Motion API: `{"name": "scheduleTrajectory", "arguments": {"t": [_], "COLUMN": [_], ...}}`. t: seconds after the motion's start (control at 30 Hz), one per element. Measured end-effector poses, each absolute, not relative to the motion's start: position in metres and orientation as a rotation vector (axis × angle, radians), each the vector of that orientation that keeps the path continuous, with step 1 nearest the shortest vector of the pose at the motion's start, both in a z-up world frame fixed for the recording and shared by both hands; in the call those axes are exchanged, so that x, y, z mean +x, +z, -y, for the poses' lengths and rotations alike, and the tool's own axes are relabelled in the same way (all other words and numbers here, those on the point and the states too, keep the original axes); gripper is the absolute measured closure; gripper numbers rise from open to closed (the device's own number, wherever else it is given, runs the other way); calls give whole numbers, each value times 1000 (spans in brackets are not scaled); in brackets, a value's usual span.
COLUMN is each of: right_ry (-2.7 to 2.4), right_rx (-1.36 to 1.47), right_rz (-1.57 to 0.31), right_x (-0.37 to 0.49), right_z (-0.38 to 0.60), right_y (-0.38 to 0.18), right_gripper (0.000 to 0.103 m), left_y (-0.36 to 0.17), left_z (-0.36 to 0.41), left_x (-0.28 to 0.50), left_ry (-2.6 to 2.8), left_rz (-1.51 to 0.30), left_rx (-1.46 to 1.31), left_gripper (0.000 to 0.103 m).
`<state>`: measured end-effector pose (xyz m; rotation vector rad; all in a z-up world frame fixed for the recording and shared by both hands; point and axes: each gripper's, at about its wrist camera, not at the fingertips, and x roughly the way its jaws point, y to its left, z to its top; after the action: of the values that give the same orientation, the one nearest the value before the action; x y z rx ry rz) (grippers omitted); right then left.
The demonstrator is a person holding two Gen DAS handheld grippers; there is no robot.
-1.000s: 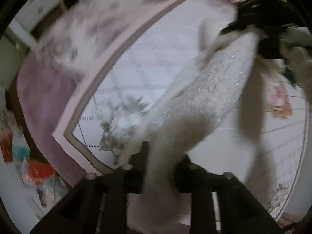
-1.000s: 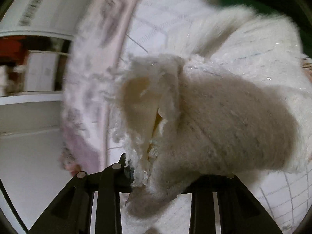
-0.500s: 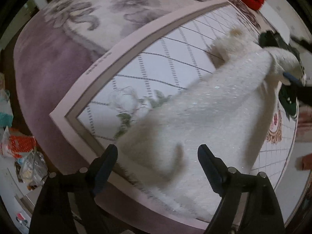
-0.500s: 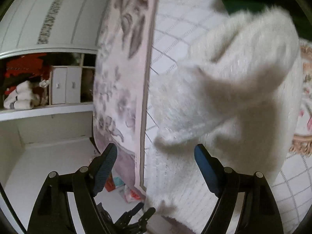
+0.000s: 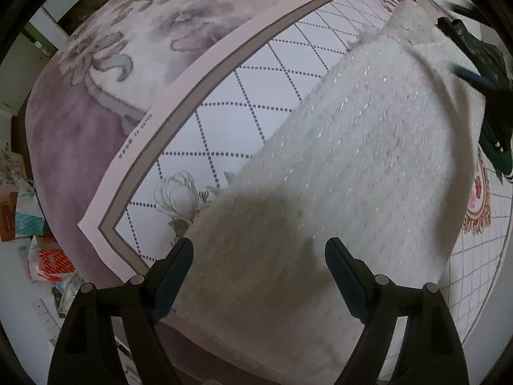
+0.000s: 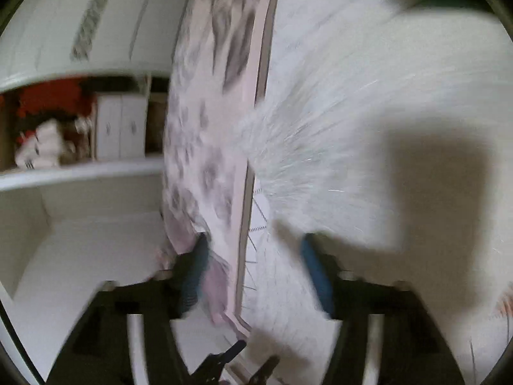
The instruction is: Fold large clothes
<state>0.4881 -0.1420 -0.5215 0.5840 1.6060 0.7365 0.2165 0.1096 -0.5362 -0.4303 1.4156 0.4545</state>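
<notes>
The white fuzzy garment (image 5: 352,147) lies flat on the patterned bedspread (image 5: 243,102), long axis running lower centre to upper right, directly beneath the spread, empty left gripper (image 5: 259,256), while the right gripper (image 6: 253,256), jaws closing on nothing, points at its edge.

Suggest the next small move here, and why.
Probably bring the left gripper down onto the near edge of the sweater for another fold: it lies flat on the bed, and both grippers' jaws are empty; the right gripper's are closing.
</notes>
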Motion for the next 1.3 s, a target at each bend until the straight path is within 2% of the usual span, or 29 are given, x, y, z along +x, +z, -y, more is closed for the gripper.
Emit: {"name": "scheduleTrajectory", "arguments": {"t": [0.13,0.2,0.23,0.33,0.4,0.57,0.67,0.73,0.8,0.93,1.0,1.07,1.3], "right_ry": [594,575,588,586,611,623,562,514,450,391,390,387,397], "right_rx": [574,576,538,284,213,284,226,170,141,97,85,85,105], "right_rz": [-1539,-1586,-1632,-1681,-1683,-1667,-1625,-1615,-1634,-1728,-1731,-1726,-1762], "right_x": [515,533,542,553,555,544,516,495,473,436,429,430,442], "right_z": [180,170,153,106,94,125,166,183,205,229,230,231,243], "right_y": [-516,-537,-555,-596,-608,-568,-529,-521,-525,-570,-591,-608,-590], "right_gripper": [33,56,57,57,57,57,48,48,48,48,47,43,41], "left_y": [-540,-544,-548,-562,-571,-566,-555,-553,-559,-578,-592,-597,-585], "left_z": [-114,-115,-117,-117,-117,-111,-99,-89,-78,-64,-62,-62,-61], "left_x": [232,238,242,252,254,255,253,252,253,253,254,254,247], "left_ry": [473,484,491,506,508,511,499,488,469,473,480,490,497], "left_rz": [-1411,-1409,-1411,-1428,-1448,-1461,-1457,-1461,-1486,-1515,-1520,-1513,-1497], "left_rx": [-439,-447,-441,-406,-412,-418,-425,-420,-413,-378,-348,-345,-384], "left_gripper": [19,19,19,19,19,19,19,19,19,19,14,7,5]}}
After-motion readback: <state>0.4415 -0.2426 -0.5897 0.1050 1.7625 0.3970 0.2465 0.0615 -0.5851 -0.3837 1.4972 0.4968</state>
